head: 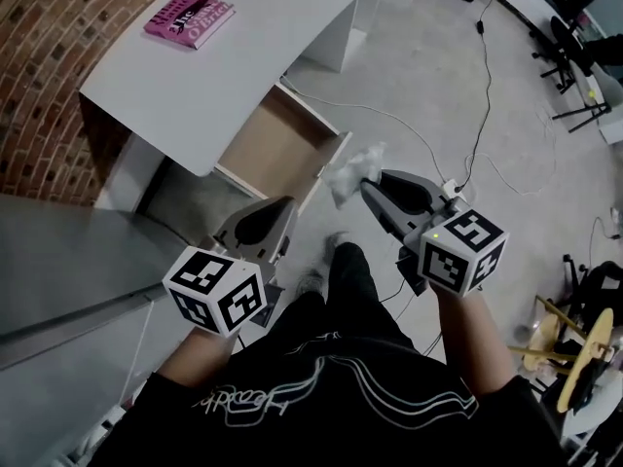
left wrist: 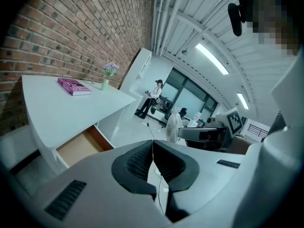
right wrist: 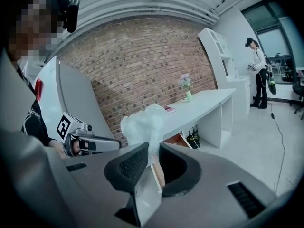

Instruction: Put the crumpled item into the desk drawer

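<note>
A crumpled white item sticks out of my right gripper, whose jaws are shut on its lower part; in the right gripper view the crumpled item rises above the pads. It hangs just beyond the front right corner of the open desk drawer, whose brown bottom shows bare. My left gripper is shut and empty, near the drawer's front edge; its pads meet in the left gripper view. The drawer lies under the white desk.
A pink book lies on the white desk top. A small vase of flowers stands farther along the desk. Cables run over the concrete floor. A person stands far off by the windows. Stands and gear sit at the right.
</note>
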`<action>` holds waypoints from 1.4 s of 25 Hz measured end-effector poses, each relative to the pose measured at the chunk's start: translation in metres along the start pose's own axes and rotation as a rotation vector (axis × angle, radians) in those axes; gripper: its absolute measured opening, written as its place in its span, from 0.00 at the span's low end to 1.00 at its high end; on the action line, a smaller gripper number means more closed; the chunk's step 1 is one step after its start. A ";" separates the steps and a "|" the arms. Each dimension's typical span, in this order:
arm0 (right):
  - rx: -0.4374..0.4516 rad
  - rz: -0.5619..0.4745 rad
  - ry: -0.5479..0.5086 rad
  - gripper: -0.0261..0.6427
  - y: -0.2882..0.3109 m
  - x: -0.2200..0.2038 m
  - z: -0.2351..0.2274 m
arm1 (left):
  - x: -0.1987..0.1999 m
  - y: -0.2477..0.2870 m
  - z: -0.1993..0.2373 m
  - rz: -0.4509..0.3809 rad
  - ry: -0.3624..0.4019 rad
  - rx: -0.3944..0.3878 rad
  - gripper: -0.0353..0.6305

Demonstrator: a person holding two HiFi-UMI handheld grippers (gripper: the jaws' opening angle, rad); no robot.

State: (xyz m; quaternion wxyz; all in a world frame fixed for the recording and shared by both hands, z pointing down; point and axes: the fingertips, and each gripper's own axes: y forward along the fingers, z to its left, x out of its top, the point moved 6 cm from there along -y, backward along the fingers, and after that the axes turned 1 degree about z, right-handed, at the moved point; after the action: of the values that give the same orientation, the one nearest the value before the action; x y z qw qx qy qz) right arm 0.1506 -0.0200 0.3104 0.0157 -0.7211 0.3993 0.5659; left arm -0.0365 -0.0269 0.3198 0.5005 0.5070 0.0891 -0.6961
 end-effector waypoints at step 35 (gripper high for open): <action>0.216 0.483 -0.183 0.17 0.291 -0.060 -0.143 | -0.033 0.095 0.145 0.073 -0.266 0.360 0.09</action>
State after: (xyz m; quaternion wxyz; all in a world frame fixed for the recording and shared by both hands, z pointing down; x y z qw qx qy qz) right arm 0.0904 -0.2519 0.5366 -0.0070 -0.5453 0.6144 0.5702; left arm -0.0521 -0.1447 0.4504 0.4341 0.4947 -0.1220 -0.7429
